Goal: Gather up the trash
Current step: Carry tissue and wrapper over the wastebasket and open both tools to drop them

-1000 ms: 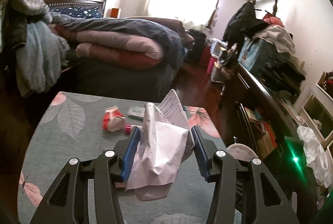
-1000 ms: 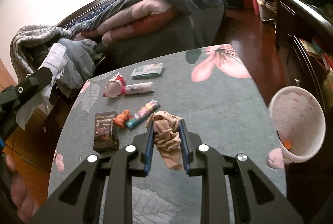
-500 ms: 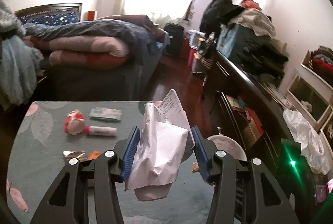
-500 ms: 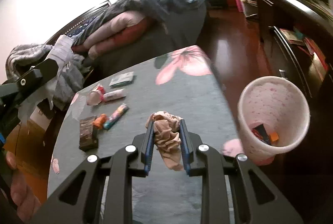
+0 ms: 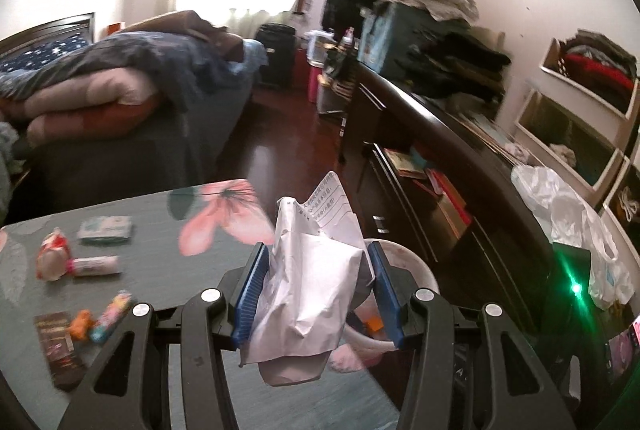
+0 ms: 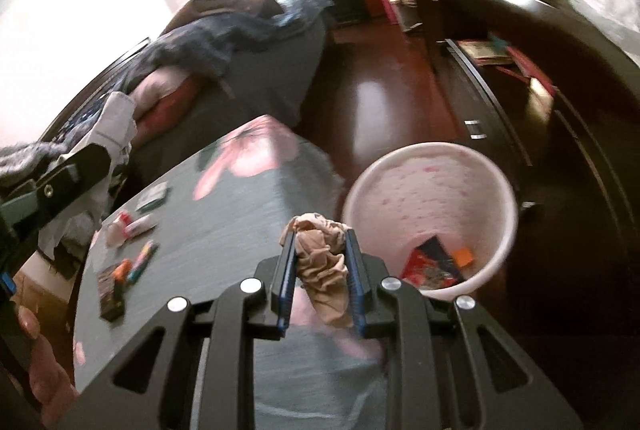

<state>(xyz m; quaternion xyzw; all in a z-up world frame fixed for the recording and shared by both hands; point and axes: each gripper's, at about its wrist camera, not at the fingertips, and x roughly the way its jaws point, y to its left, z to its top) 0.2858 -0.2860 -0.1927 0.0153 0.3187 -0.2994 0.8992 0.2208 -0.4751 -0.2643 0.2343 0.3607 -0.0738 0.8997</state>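
Both my tools have swung toward the pink bin [image 6: 430, 190], left tool [image 5: 316, 294] clamping crumpled paper [image 5: 312, 290], right tool [image 6: 320, 270] clamping tan cloth [image 6: 322, 270].

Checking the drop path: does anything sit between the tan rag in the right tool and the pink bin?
Nothing visible does. The tan rag, clamped in the right tool, hangs near the table edge, and the pink bin stands open just beyond, only some trash at its bottom.

Printed paper, nothing legible

The crumpled paper [image 5: 316, 270] carries printed lines near its top corner, too small to read; packets on the table [image 5: 168, 270] show no legible lettering.
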